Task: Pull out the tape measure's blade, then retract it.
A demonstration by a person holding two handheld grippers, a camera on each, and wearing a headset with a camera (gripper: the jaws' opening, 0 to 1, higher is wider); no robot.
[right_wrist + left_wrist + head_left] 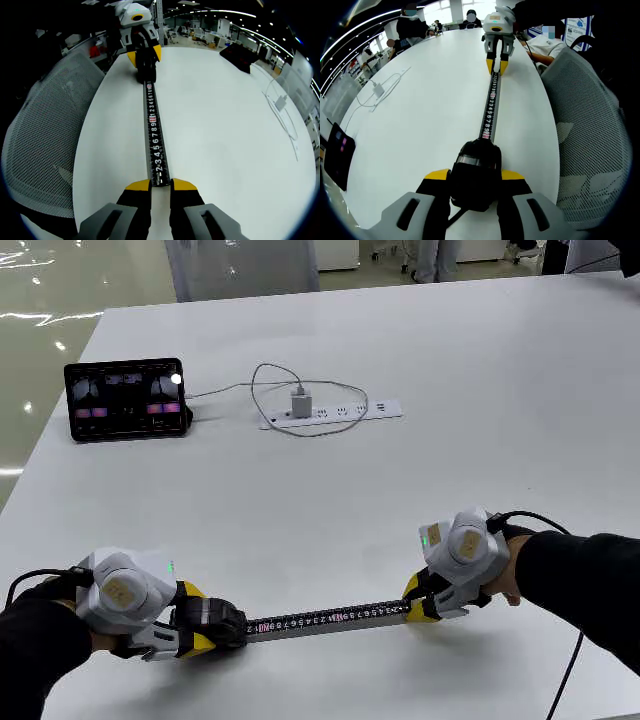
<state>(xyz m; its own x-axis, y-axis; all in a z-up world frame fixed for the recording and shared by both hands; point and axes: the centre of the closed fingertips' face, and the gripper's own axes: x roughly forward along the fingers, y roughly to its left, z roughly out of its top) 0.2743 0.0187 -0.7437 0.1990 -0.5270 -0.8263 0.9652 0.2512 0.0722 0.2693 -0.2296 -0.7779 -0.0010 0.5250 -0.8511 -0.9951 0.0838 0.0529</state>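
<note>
Tape measure case (476,172) sits low at the counter's (400,370) near edge, clamped in your left gripper's (198,618) jaws as an anchor, while your right gripper's (160,186) jaws pinch the blade (152,130) tip so the drawn-out length runs straight between them.

Numbers on my tape's blade (155,145)
Up the middle of the right gripper view, it reads 2 to 9 in white digits, then a red mark.
</note>
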